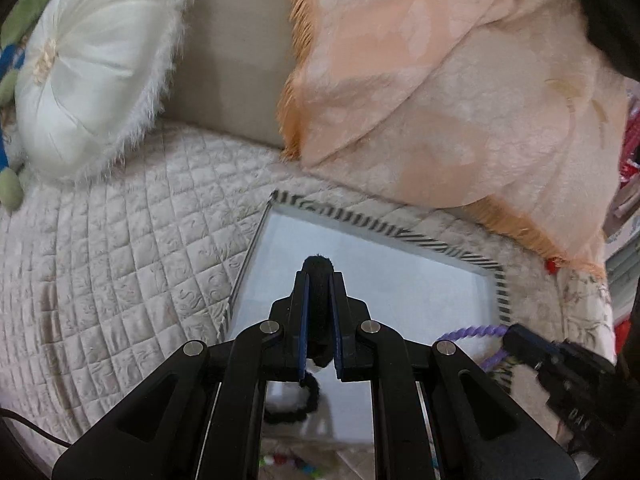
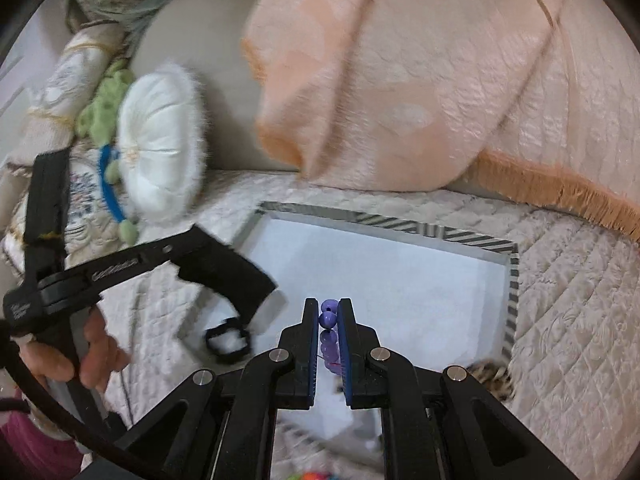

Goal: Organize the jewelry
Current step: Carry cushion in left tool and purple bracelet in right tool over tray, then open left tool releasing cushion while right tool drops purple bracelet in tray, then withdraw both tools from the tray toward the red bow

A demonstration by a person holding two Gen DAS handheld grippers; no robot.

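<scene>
My left gripper [image 1: 318,276] is shut on a black fuzzy bracelet [image 1: 317,300], and a loop of it hangs below the jaws. It hovers over a white tray with a black-and-white striped rim [image 1: 400,234]. In the right wrist view my right gripper [image 2: 329,305] is shut on a string of purple beads [image 2: 328,318], above the same tray [image 2: 440,236]. The right gripper [image 1: 512,334] also shows at the lower right of the left wrist view, with the purple bead string [image 1: 472,331] trailing from it. The left gripper [image 2: 266,294] appears at the left in the right wrist view, held by a hand [image 2: 94,354], with the black bracelet [image 2: 228,340] dangling from it.
The tray lies on a quilted beige cover [image 1: 120,260]. A round white fringed cushion [image 1: 92,68] and a green plush toy [image 2: 106,108] sit to the left. A peach blanket with orange fringe [image 1: 460,100] is behind. A leopard-print item [image 2: 494,376] lies by the tray's right corner. Coloured beads [image 1: 288,462] lie near the front.
</scene>
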